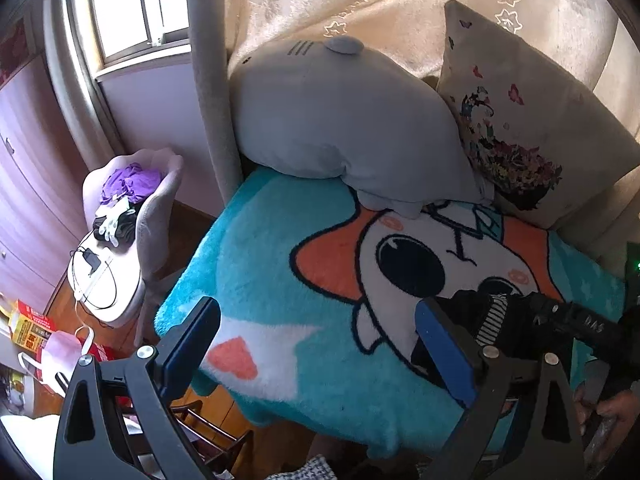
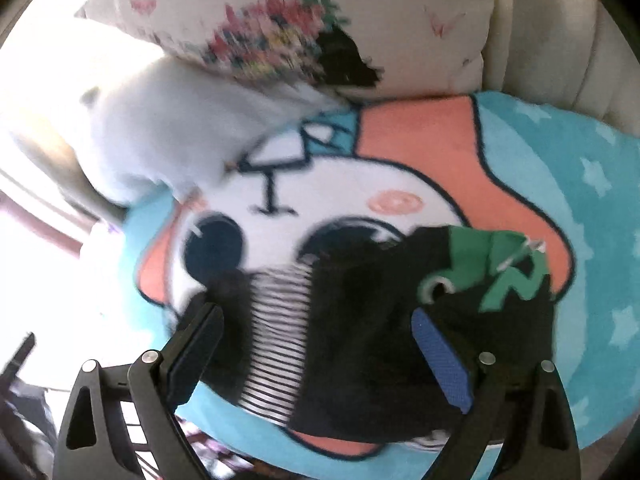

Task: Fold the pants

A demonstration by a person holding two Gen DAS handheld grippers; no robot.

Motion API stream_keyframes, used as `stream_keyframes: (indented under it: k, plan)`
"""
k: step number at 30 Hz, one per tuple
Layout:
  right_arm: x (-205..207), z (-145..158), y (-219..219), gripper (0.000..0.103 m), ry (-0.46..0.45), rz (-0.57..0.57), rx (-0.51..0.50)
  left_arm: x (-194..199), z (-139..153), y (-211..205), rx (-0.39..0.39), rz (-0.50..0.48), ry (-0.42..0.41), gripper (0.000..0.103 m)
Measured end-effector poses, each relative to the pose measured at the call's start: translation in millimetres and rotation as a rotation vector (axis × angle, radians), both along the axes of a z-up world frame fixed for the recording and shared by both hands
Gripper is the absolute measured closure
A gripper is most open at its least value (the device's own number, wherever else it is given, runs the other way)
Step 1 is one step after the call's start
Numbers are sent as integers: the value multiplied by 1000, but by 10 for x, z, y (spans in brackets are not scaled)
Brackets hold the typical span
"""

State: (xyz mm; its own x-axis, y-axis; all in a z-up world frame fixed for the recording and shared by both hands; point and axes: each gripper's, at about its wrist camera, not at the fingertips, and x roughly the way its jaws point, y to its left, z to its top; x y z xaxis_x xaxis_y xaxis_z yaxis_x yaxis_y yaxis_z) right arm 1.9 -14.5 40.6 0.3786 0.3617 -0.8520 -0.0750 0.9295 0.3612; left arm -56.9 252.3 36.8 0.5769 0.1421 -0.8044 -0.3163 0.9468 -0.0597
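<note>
- the left gripper (image 1: 316, 344) stands spread wide with nothing between its blue pads; only bare blanket shows in the gap at the lower middle of the left wrist view.
- the right gripper (image 2: 316, 354) is also spread wide, hovering above the pants (image 2: 360, 340); the cloth shows between the fingers but the pads do not appear to press on it, though blur makes contact hard to rule out.
- the pants, black with a striped band and a green patch, lie bunched in a compact heap at the lower centre of the right wrist view, on the cartoon-face blanket (image 2: 600, 240).
- in the left wrist view the same heap sits at the lower right, just past the right-hand finger.
- a grey plush pillow (image 1: 340, 120) and a floral cushion (image 1: 532, 120) sit along the top, well apart from the pants.
- judged step: both grippers released, between grasps; the heap looks partly folded at best.
- the next move likely calls for each gripper to pick an edge and lay the cloth flat before another fold.
</note>
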Motion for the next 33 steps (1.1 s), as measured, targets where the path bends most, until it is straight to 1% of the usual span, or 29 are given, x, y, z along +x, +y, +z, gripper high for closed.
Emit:
stream_keyframes:
  k: [3,5,6,8,9,10,11,12,13,17,21,25,33]
  plan:
    - [-10,-33,-19,5,-20,-85,76,19,-56,-19,-10,-14,-12,5]
    - [-15,-109,-7,6,-42,-119,90,10,-93,-42,-19,-32,-12,5]
    - [-10,-180,11,6,-41,-131,71,22,-103,-47,-23,-40,-11,5]
    - [-10,-303,56,11,-46,-106,46,8,-131,-82,-25,-62,-16,5]
    - [-25,-378,89,14,-43,-80,11,21,-143,-95,-15,-73,-10,5]
    - [-56,-452,116,18,-25,-71,-40,21,-158,-121,-4,-85,-1,5]
    - [-80,-493,118,20,-9,-72,-46,24,-166,-140,2,-93,3,5]
    - [-95,-517,120,20,9,-66,-19,32,-168,-141,4,-93,3,5]
    - [-95,-511,135,20,16,-57,0,55,-166,-149,7,-96,3,5]
    - [-64,-399,248,20,-4,-17,-1,93,-144,-189,-1,-113,-11,5]
    - [-118,-328,318,20,-15,24,-50,141,-153,-236,-24,-139,-18,5]
    - [-109,-320,269,20,3,18,-77,174,-165,-252,-40,-145,-23,5]
    - [-67,-387,262,20,32,15,-99,248,-281,-205,-73,-141,11,5]
